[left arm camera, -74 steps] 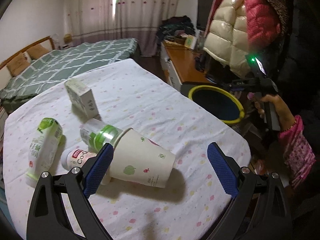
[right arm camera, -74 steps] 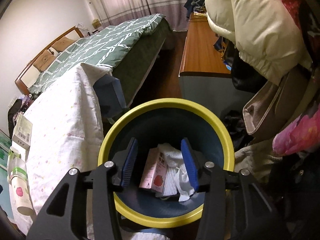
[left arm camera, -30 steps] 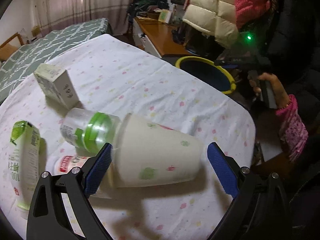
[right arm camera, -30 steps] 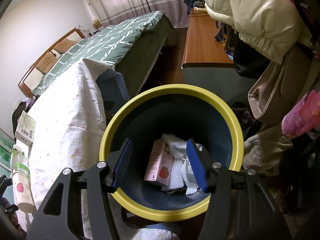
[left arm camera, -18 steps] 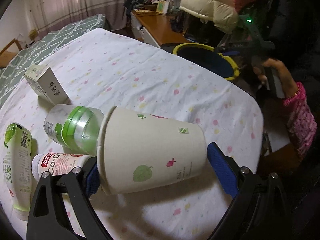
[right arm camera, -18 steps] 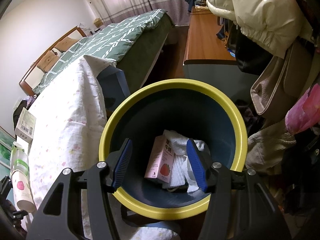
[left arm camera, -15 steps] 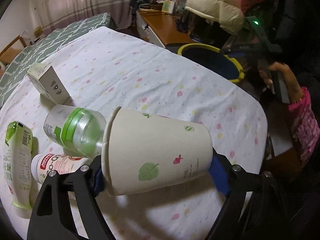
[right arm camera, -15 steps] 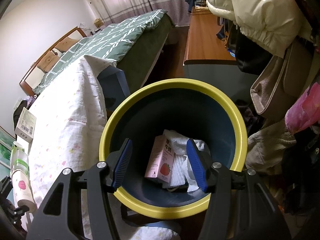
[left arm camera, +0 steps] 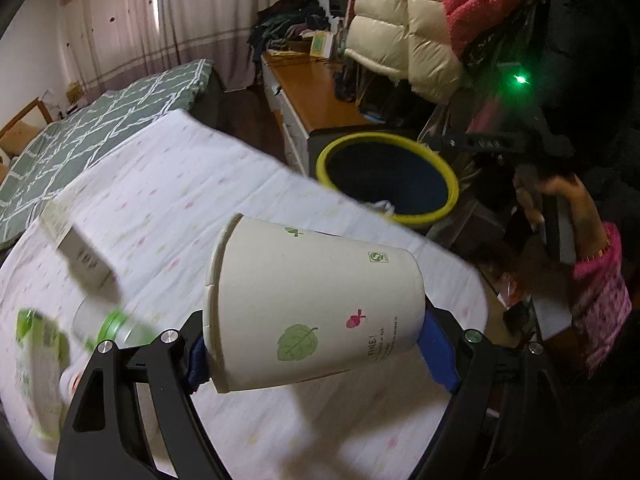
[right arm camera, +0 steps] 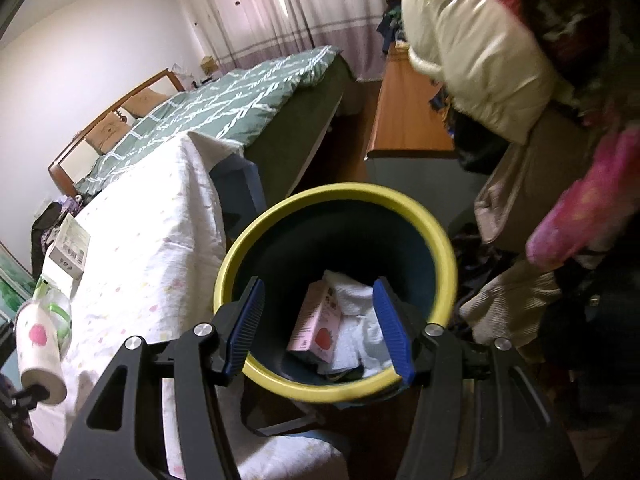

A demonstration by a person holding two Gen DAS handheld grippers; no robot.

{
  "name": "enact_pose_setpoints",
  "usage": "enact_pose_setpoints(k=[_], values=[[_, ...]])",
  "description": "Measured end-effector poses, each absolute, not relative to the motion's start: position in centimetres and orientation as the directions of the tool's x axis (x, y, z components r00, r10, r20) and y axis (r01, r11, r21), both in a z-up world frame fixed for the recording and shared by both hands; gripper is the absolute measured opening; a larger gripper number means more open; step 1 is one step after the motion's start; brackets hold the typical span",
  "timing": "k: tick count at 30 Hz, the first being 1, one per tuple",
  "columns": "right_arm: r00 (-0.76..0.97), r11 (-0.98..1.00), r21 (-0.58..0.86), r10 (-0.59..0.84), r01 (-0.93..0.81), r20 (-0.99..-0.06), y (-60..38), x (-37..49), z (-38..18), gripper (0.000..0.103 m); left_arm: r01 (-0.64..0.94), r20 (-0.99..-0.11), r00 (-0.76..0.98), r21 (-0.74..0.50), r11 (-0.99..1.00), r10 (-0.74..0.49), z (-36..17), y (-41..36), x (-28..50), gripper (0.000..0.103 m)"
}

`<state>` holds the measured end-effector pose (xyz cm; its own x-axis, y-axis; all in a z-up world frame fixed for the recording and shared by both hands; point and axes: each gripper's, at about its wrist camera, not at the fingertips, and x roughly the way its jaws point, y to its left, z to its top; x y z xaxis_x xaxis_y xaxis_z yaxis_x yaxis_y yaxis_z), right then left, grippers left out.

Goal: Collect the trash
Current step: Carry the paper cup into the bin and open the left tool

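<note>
A white paper cup printed with a green leaf lies sideways between the blue pads of my left gripper, which is shut on it, clear of the dotted tablecloth. The same cup shows at the far left of the right wrist view. The yellow-rimmed dark bin stands beyond the table's right edge. My right gripper hovers open over that bin, nothing between its fingers. Inside lie a pink carton and white tissue.
On the table are a white box, a green-capped bottle and a green carton, all blurred. A person's hand holds the right gripper. A wooden cabinet, hanging jackets and a bed surround the bin.
My left gripper closed on the paper cup and lifted it off the table, away from the bottles. The right gripper rose a little over the bin, still open.
</note>
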<state>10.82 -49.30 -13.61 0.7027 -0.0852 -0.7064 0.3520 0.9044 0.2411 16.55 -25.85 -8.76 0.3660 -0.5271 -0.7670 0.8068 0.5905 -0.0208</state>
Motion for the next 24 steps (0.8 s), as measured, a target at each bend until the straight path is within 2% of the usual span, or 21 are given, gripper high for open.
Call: enact_pose_setpoints(k=[8,17,24], values=[[0.693,0.892,0.169,-0.195,0.420,-0.694,-50.7,6.6,-12.6,0.054,0.843,-0.754,0.327,-0.039,0.536,-0.569,-8.6,-35.3,18.8,0.082],[0.671,0.872,0.153,-0.234,0.465,-0.704,-52.6,3.8,-12.9,0.054,0.864,-0.787,0.266,-0.062,0.500,-0.557,-11.0,-46.9,21.0,0.082],[0.656,0.868,0.147,-0.238,0.475,-0.716,-53.1,2.9,-13.5,0.054,0.858,-0.809,0.273,-0.040,0.512,-0.520,-13.3,-51.6,21.8,0.082]])
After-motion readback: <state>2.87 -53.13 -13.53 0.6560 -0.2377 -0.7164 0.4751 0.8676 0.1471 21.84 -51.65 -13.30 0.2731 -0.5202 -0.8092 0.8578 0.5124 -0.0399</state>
